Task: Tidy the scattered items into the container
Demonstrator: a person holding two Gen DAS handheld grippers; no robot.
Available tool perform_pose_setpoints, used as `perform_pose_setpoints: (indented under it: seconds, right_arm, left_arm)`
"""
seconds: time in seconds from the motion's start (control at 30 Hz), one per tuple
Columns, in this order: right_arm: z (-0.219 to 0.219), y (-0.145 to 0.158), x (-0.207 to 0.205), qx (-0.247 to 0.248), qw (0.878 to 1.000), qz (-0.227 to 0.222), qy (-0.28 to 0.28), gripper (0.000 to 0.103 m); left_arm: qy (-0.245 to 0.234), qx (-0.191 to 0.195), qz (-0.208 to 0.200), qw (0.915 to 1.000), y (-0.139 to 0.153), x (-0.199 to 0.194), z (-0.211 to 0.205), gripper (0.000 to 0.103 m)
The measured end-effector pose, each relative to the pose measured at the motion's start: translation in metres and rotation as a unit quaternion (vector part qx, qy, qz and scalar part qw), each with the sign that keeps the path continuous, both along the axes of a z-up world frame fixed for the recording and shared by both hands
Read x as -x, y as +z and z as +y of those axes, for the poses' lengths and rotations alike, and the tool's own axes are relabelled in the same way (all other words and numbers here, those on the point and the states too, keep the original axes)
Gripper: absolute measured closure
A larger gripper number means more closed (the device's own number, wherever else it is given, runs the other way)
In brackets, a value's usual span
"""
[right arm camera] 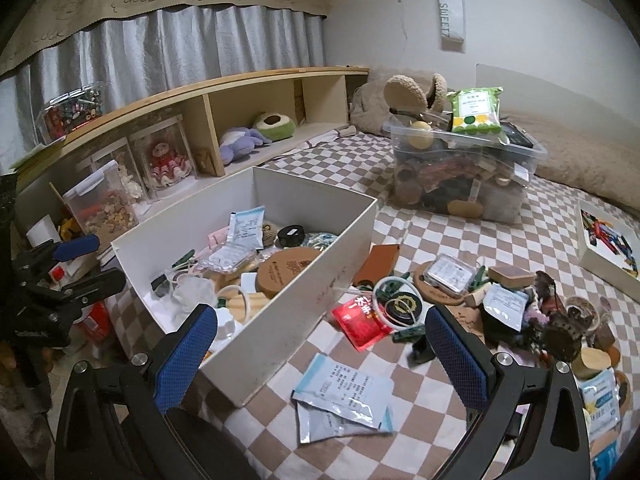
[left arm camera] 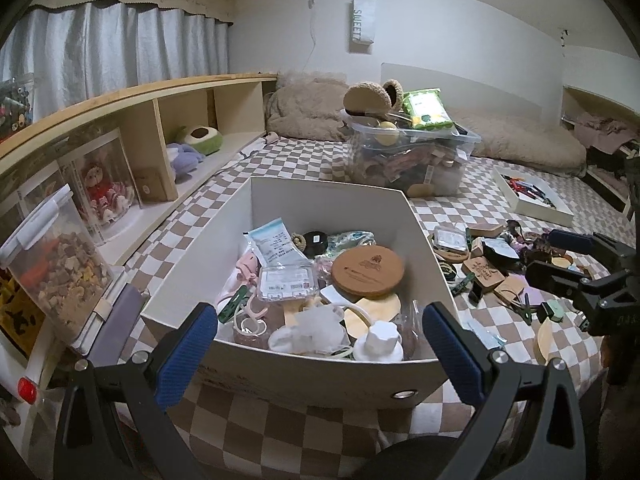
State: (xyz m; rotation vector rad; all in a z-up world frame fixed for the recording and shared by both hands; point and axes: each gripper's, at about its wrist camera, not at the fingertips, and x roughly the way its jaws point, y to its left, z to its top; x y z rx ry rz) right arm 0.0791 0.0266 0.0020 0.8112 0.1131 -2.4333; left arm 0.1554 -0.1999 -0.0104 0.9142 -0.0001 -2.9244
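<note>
A white cardboard box [left arm camera: 328, 204] [right arm camera: 344, 256] stands on the checked bedcover, holding sachets, a round cork coaster [left arm camera: 367, 270], clips and white plastic pieces. My left gripper [left arm camera: 320, 340] is open over the box's near wall, nothing between its blue pads. My right gripper [right arm camera: 320, 344] is open above the bedcover just right of the box, empty too. Below it lie pale blue sachets [right arm camera: 344, 396]. A red sachet [right arm camera: 360, 320], a black tin [right arm camera: 404, 306], green clips and wooden pieces are scattered to the right. The right gripper [left arm camera: 568, 256] shows at the left view's right edge, above the scattered pile.
A clear plastic bin [right arm camera: 464, 168] heaped with items stands behind the pile. A white tray [right arm camera: 608, 248] of colourful things lies far right. A wooden shelf [left arm camera: 132, 120] with plush toys and display cases runs along the left. A fluffy beige blanket [left arm camera: 520, 136] lies at the back.
</note>
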Motion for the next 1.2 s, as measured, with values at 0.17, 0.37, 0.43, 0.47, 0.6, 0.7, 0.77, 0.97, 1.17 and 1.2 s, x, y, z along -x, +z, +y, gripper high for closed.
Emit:
perform_pose_setpoints:
  seconds: [0.17, 0.37, 0.43, 0.47, 0.6, 0.7, 0.77, 0.97, 1.17, 1.2]
  right_arm:
    - [0.005, -0.001, -0.004, 0.000, 1.000, 0.004, -0.003, 0.000]
    - [0.009, -0.001, -0.008, 0.001, 1.000, 0.008, -0.006, 0.000]
    - [0.011, -0.001, -0.008, 0.002, 1.000, 0.008, -0.007, 0.000]
    - [0.011, -0.001, -0.009, 0.003, 1.000, 0.008, -0.008, 0.000]
    - [0.012, -0.001, -0.009, 0.001, 1.000, 0.008, -0.009, 0.000]
    - [0.012, -0.001, -0.009, 0.001, 1.000, 0.008, -0.010, 0.000]
    - [0.012, -0.001, -0.009, -0.001, 1.000, 0.009, -0.010, 0.000]
    - [0.012, -0.001, -0.009, -0.002, 1.000, 0.008, -0.011, 0.000]
    - [0.013, -0.002, -0.010, -0.002, 1.000, 0.007, -0.010, 0.000]
    - [0.013, -0.002, -0.010, -0.002, 1.000, 0.007, -0.010, 0.000]
  left_arm:
    - [0.004, 0.003, 0.003, 1.0000, -0.001, -0.002, 0.002, 0.000]
    - [0.003, 0.003, 0.008, 1.0000, 0.001, -0.007, 0.004, 0.000]
    - [0.004, 0.009, 0.009, 0.9999, 0.001, -0.008, 0.005, 0.000]
    - [0.004, 0.010, 0.009, 0.9999, 0.001, -0.009, 0.005, 0.000]
    - [0.003, 0.012, 0.009, 0.9999, 0.001, -0.009, 0.006, 0.000]
    - [0.002, 0.011, 0.007, 0.9999, 0.001, -0.009, 0.007, 0.000]
    - [0.001, 0.011, 0.006, 0.9999, 0.001, -0.010, 0.007, 0.000]
    - [0.001, 0.012, 0.007, 0.9999, 0.001, -0.010, 0.007, 0.000]
    - [-0.001, 0.011, 0.012, 0.9999, 0.002, -0.012, 0.008, 0.000]
    - [-0.003, 0.010, 0.011, 0.9999, 0.002, -0.012, 0.009, 0.000]
